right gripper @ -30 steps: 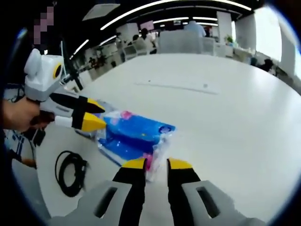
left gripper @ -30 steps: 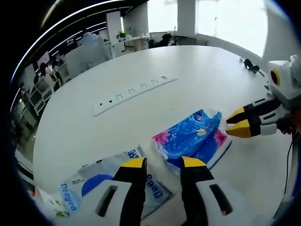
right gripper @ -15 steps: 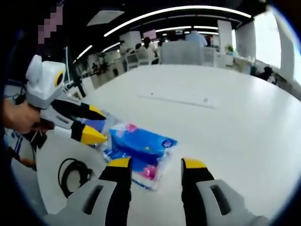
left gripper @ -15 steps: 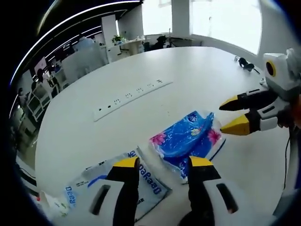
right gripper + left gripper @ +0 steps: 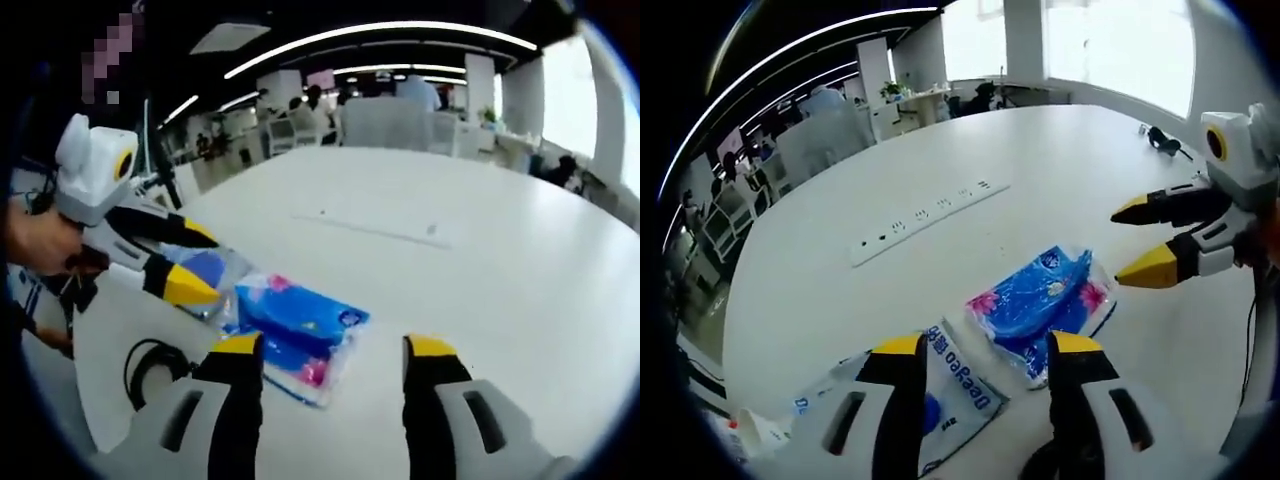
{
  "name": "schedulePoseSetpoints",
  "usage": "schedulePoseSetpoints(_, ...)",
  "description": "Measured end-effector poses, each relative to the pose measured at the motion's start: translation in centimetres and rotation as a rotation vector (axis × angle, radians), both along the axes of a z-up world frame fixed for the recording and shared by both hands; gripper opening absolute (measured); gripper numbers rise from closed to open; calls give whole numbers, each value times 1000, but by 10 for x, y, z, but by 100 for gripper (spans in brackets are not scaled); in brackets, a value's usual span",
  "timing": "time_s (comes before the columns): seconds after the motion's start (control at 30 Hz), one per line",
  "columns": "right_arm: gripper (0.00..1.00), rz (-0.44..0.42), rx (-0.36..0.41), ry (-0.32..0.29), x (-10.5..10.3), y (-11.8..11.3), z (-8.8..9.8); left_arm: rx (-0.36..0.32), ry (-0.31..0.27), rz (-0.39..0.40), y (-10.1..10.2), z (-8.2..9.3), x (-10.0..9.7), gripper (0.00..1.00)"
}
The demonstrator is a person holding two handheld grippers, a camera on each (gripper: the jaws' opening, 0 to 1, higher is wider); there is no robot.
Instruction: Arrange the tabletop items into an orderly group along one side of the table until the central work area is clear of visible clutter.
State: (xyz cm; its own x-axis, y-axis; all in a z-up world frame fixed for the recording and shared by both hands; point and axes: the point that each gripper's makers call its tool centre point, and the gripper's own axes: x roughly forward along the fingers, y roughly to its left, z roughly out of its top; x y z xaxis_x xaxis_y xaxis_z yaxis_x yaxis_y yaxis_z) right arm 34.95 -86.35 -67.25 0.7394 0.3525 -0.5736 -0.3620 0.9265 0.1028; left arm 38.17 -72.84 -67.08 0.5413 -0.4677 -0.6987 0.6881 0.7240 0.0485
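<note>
Although the left gripper (image 5: 980, 348) covers the near edge of the blue tissue pack (image 5: 1040, 305) and part of the Deeyeo bag (image 5: 950, 385) at lower left of its view, both lie flat on the white table (image 5: 1040, 170), touching neither jaw. Both grippers' jaws stand wide apart, empty — the right gripper (image 5: 330, 345) has spread further and backed off the pack. A black cable (image 5: 150, 365) coils at lower left, partly hidden.

A large round white table (image 5: 1060, 160) carries a long white power strip (image 5: 930, 209), a blue floral tissue pack (image 5: 1040, 308), a clear blue-printed plastic bag (image 5: 950, 390) and a coiled black cable (image 5: 150, 372).
</note>
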Motion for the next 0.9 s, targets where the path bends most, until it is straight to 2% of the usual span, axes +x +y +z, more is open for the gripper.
schedulePoseSetpoints(0.1,60,-3,-4,-2,0,-1,3,-1,-2,3,2,3,-1,50)
schedulePoseSetpoints(0.17,60,1,-11,-12,-1,0,7,-19,23,18,3,4,-4,57)
schedulePoseSetpoints(0.53,68,5,-44,-42,-3,0,22,-35,-17,26,8,23,-7,71)
schedulePoseSetpoints(0.83,81,12,-54,-62,-7,3,33,-62,-34,31,11,35,-12,85)
schedulePoseSetpoints(0.9,83,12,-44,-60,-9,5,37,-65,-36,30,12,38,-14,85)
